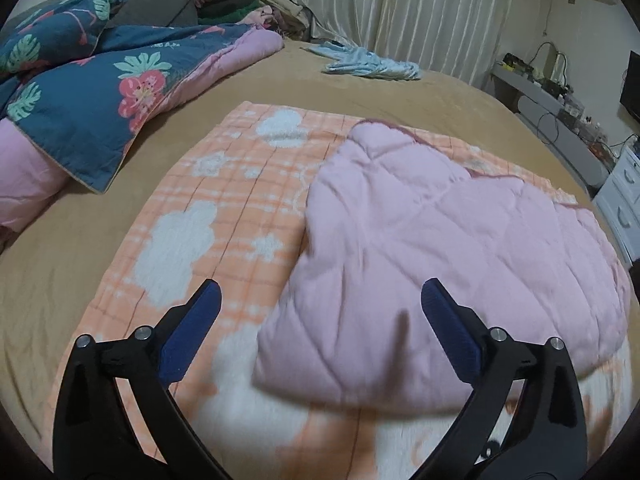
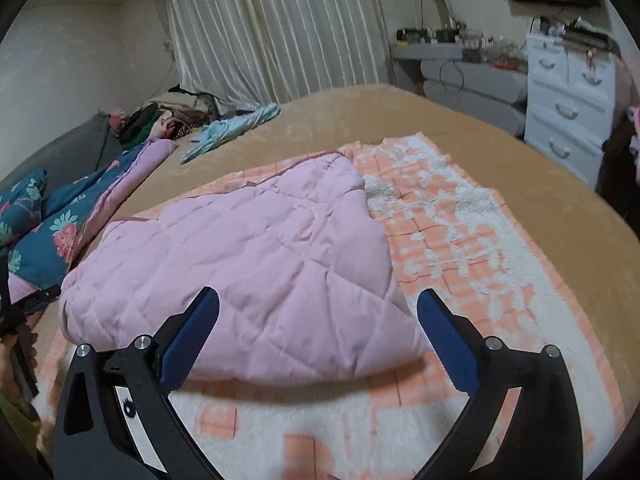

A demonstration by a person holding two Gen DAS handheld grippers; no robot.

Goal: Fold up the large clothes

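A pink quilted garment lies folded over on an orange and white plaid blanket spread on the bed. It also shows in the right wrist view, on the same blanket. My left gripper is open and empty, hovering just above the garment's near left edge. My right gripper is open and empty, hovering above the garment's near right corner. Part of the left gripper shows at the left edge of the right wrist view.
A tan bedsheet covers the bed. A blue floral duvet lies bunched at the far left. A light blue cloth lies at the far side. A white drawer unit and a cluttered shelf stand at the right.
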